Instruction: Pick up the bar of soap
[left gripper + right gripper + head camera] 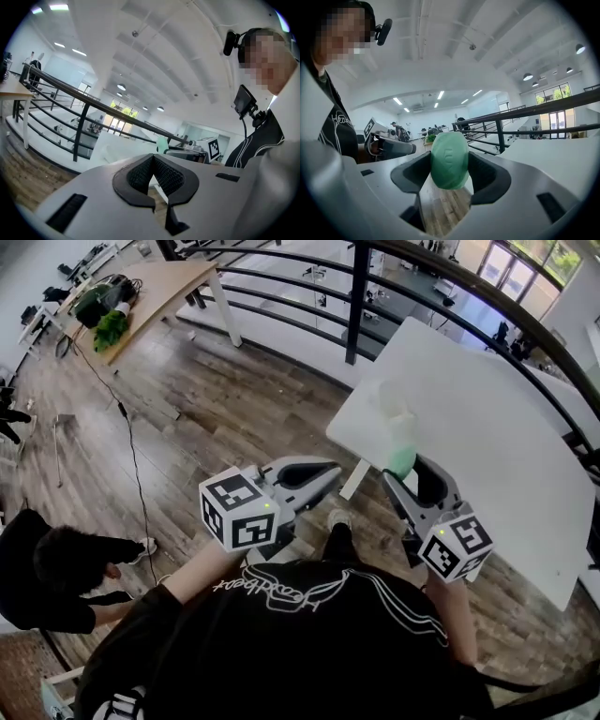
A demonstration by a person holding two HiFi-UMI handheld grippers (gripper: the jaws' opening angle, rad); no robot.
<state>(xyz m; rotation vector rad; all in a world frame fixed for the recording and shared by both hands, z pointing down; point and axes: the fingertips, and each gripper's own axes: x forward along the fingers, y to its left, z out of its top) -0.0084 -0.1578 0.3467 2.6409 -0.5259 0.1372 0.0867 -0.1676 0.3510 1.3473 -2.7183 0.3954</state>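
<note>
A green oval bar of soap (449, 160) sits clamped between the two dark pads of my right gripper (450, 176), lifted off the table. In the head view the soap (402, 462) shows at the tip of that gripper (405, 472), over the near edge of the white table (497, 446). My left gripper (323, 474) hangs left of it over the wooden floor, its jaws closed together with nothing between them. The left gripper view shows its pads (161, 176) meeting and the soap (162, 144) as a small green shape beyond.
A clear plastic piece (392, 399) lies on the table just beyond the soap. A black railing (357, 306) runs behind the table. A wooden desk (150, 296) stands at far left. A seated person (47, 568) is on the floor at left.
</note>
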